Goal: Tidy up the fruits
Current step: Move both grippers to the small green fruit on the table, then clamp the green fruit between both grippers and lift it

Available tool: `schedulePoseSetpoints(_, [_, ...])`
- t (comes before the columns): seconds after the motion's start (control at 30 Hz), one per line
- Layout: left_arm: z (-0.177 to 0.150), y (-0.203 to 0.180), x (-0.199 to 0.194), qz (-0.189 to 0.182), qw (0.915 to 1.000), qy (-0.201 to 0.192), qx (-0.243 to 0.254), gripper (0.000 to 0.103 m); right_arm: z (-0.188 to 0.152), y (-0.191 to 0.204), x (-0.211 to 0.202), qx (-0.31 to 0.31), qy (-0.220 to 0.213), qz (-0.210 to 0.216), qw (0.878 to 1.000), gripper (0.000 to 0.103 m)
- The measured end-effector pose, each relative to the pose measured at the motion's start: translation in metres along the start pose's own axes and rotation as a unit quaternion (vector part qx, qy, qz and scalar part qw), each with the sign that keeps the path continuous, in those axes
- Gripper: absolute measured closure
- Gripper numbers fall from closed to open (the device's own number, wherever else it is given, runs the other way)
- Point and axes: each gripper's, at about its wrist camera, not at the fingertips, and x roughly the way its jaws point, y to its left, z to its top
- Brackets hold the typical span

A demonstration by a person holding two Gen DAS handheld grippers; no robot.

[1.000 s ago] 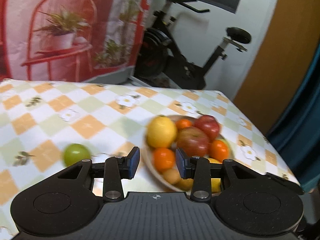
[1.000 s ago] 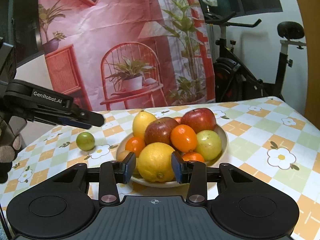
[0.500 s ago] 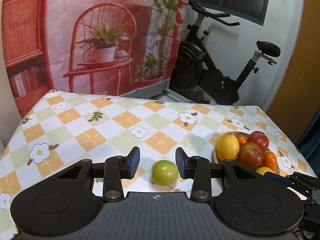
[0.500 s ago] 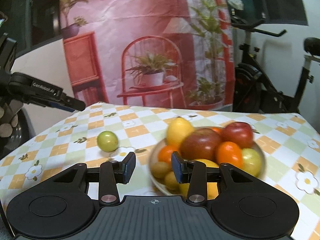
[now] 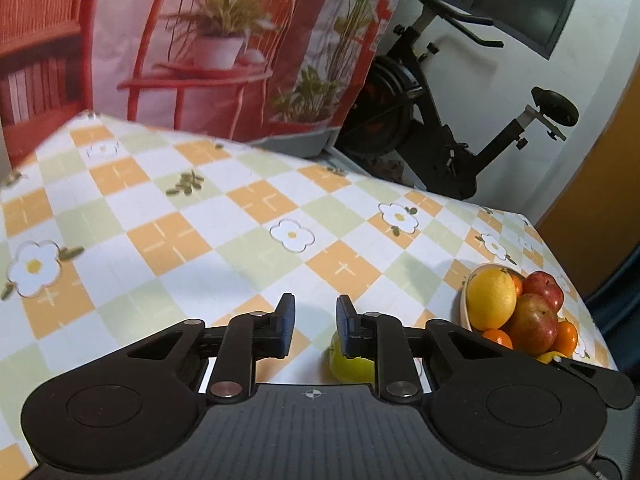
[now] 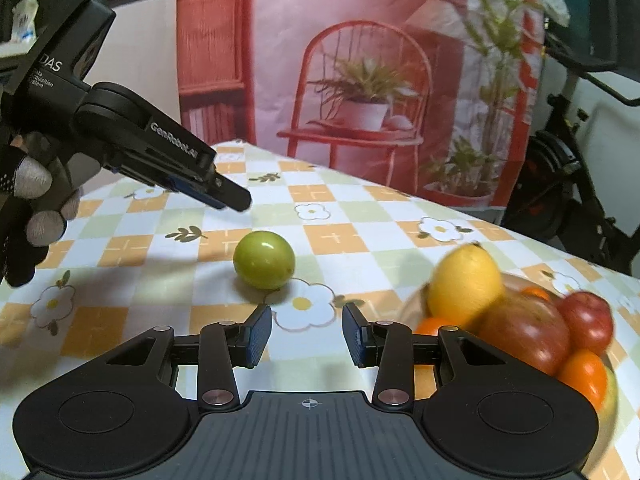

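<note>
Small round green fruit lay on the checked floral table, below left gripper, jaws closing, empty, right gripper jaws narrowly apart, short of it.

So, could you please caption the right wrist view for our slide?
Green fruit alone on the checked tablecloth, beside a full fruit bowl.

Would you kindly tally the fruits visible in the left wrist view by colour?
Green fruit: 1
Yellow fruit: 2
Red fruit: 2
Orange fruit: 3
Total: 8
</note>
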Motion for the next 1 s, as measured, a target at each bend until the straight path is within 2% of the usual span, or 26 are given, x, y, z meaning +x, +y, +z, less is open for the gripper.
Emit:
schedulePoseSetpoints(0.13, [-0.005,0.008,0.009,-0.009,0.9999,0.012,0.002,0.08,0.01,0.009,0.023,-0.018,0.02,0.003,1.0,0.067])
schedulePoseSetpoints(0.23, [-0.006,0.014,0.013,-0.015,0.9997,0.017,0.002,0.084,0.014,0.014,0.036,-0.034,0.03,0.01,0.999,0.067])
schedulePoseSetpoints(0.47, [-0.007,0.022,0.022,-0.037,0.999,0.027,0.0,0.085,0.02,0.019,0.057,-0.046,0.045,0.02,0.998,0.068])
schedulePoseSetpoints(0.73, [-0.008,0.02,0.03,-0.065,0.9971,0.039,0.009,0.086,0.024,0.018,0.068,-0.046,0.048,0.032,0.997,0.068])
schedulePoseSetpoints(1.0, [-0.009,0.012,0.03,-0.07,0.9963,0.044,0.024,0.095,0.02,0.014,0.063,-0.03,0.041,0.037,0.998,0.069])
